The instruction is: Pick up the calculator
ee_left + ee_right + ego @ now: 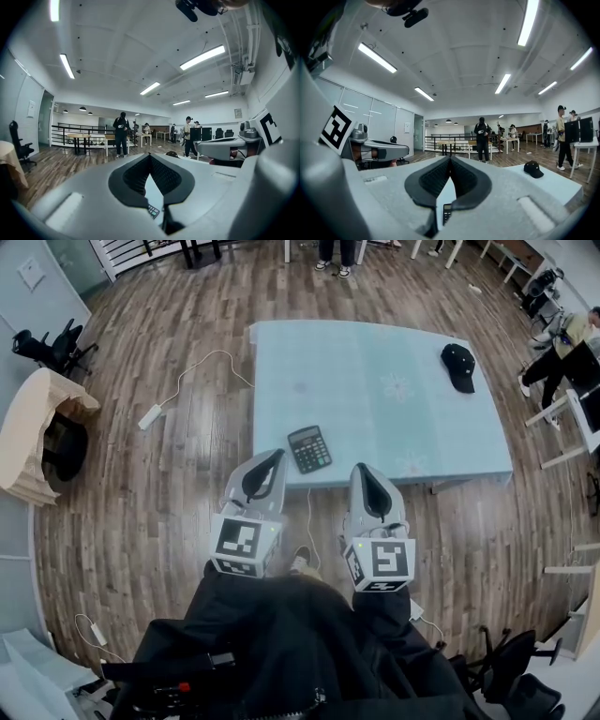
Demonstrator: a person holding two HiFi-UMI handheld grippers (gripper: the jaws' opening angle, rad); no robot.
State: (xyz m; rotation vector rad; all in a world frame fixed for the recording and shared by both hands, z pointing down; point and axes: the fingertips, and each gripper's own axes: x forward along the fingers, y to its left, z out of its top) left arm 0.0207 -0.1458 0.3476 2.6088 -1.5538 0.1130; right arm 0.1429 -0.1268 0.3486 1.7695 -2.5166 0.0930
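A wide rectangular bench (375, 381) with a smooth pale-blue top stands on a wood-plank floor (169, 484). At the bench's near edge hang the grey moulded left tongs (272, 457) and right tongs (360, 470), each with its dark ribbed pads pressed together on nothing, and a soft black cap (458, 366) lies by the bench's far right corner. The flat, dark, keyed calculator (309, 448) lies untouched close to the bench's near edge, between the 2 tongs' tips, so the reach, grip and lift all appear left to do.
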